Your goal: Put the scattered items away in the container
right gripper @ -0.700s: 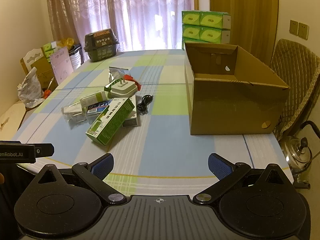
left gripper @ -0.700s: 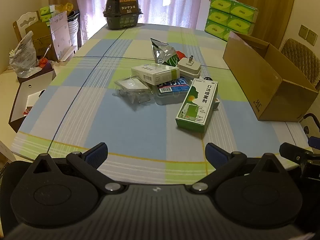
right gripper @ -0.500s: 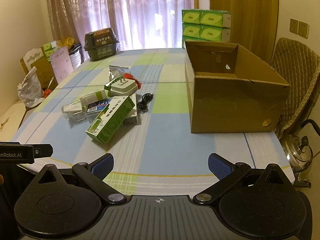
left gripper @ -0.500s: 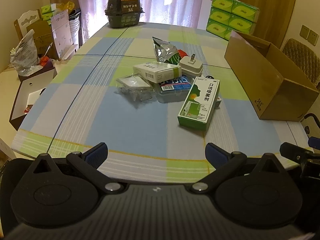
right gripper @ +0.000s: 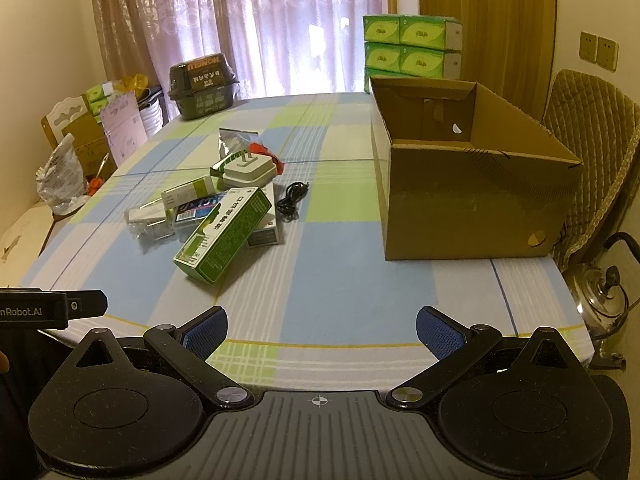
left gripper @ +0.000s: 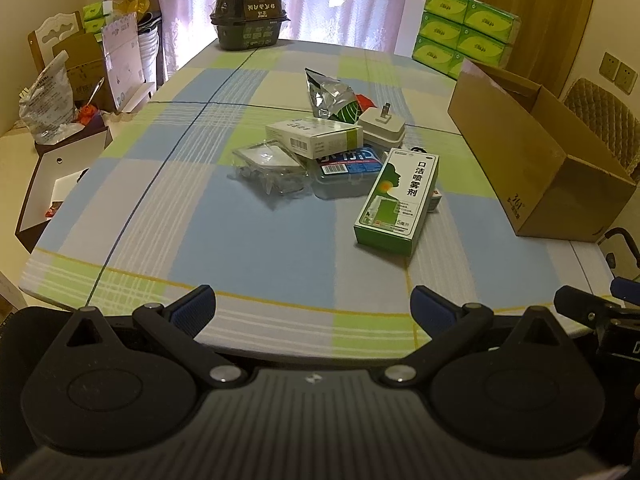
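Note:
A heap of small items lies mid-table: a green spray box [left gripper: 396, 200] [right gripper: 224, 234], a white carton [left gripper: 314, 136], a blue packet [left gripper: 348, 160], clear plastic packs [left gripper: 268, 164], a white charger plug [left gripper: 382, 126] [right gripper: 248, 170], a foil pouch [left gripper: 330, 94] and a black cable [right gripper: 292, 198]. The open cardboard box [right gripper: 472, 184] [left gripper: 536, 152] stands to their right. My left gripper [left gripper: 312, 306] hovers open over the near table edge, well short of the heap. My right gripper [right gripper: 320, 328] is open too, nothing between its fingers.
A dark lidded container [left gripper: 248, 16] sits at the table's far end and green tissue packs [right gripper: 412, 46] are stacked behind the box. A padded chair [right gripper: 592, 132] and a metal kettle [right gripper: 604, 304] stand right of the table. Clutter and a cabinet [left gripper: 60, 152] line the left side.
Both grippers have drifted slightly forward and up, so the heap sits a little lower in the left view. Nothing on the table has moved.

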Motion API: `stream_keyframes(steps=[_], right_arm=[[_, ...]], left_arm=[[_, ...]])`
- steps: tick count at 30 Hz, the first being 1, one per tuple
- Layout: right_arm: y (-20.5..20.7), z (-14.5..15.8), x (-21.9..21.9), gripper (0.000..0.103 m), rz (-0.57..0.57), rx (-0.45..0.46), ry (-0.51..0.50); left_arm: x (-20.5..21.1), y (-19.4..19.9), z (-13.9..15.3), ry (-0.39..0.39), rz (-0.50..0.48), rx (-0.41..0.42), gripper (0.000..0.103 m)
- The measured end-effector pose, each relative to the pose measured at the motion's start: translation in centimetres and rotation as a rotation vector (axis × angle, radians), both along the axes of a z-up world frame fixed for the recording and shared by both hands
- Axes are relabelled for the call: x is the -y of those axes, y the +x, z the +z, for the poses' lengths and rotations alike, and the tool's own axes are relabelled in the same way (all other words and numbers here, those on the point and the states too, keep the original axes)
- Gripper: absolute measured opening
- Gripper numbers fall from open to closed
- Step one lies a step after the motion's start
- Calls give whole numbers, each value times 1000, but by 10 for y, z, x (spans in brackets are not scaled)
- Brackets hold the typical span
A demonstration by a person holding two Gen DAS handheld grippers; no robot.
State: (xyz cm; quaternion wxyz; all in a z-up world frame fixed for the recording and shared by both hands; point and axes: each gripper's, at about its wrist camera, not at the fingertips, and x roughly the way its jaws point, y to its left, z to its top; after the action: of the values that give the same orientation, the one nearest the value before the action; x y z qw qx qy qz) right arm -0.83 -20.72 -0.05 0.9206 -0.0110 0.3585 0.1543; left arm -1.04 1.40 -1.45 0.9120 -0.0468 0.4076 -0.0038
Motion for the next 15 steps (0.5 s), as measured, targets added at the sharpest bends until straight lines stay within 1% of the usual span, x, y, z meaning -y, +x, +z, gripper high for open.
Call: stream_keyframes(steps=[15], right_arm=[[0,-1,1,103,1,-5,3]], left_arm=[[-2,-2,1,-14,6,3,102]])
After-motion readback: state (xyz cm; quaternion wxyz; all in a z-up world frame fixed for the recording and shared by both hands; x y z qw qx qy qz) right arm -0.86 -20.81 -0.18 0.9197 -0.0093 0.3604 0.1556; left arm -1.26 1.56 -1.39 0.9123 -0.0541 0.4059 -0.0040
